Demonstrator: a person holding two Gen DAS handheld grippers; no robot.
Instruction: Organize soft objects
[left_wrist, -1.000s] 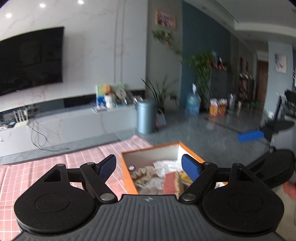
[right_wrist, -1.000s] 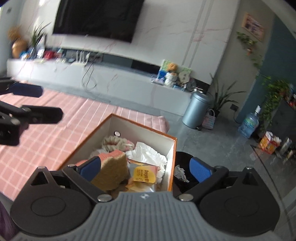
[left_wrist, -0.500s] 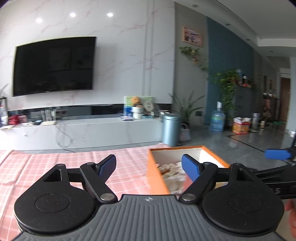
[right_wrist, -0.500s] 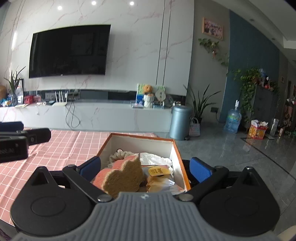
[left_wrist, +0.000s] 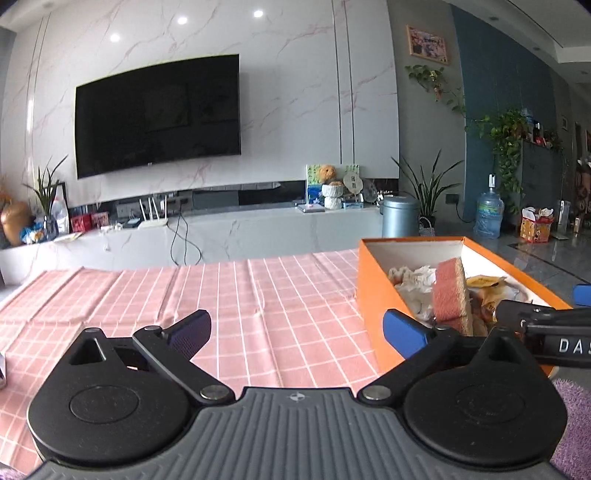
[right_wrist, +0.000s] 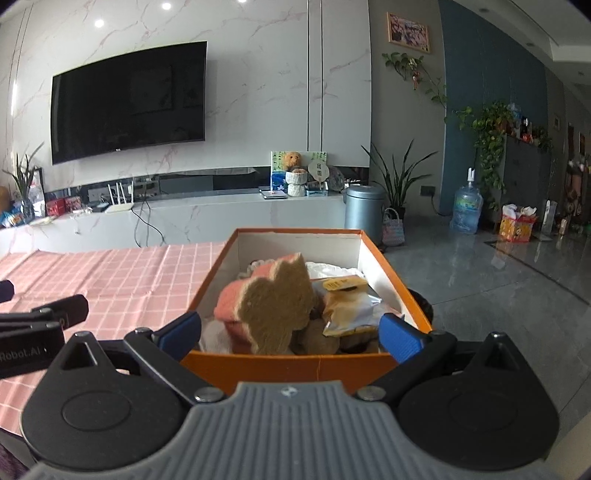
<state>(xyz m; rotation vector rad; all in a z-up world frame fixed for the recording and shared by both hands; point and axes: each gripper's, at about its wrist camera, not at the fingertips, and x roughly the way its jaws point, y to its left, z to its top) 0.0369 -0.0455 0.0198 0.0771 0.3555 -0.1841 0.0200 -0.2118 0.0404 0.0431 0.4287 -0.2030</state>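
An orange box (right_wrist: 288, 365) with white inner walls stands at the right end of the pink checked tablecloth (left_wrist: 229, 295). It holds a pink and tan sponge (right_wrist: 275, 306) standing on edge, a yellow snack packet (right_wrist: 349, 310), white crumpled cloth (right_wrist: 328, 269) and other soft things. The box (left_wrist: 373, 291) and sponge (left_wrist: 450, 295) also show in the left wrist view. My right gripper (right_wrist: 290, 334) is open and empty, level with the box's near wall. My left gripper (left_wrist: 295, 330) is open and empty over the cloth, left of the box.
A long white TV bench (left_wrist: 229, 229) with a router and a plush toy runs behind the table, under a wall TV (left_wrist: 159, 114). A grey bin (right_wrist: 364, 212), plants and a water bottle (right_wrist: 466, 210) stand on the grey floor to the right.
Both grippers have drawn back from the box and levelled out. The sponge now stands in the box, free of the right gripper's fingers. The left view swung left.
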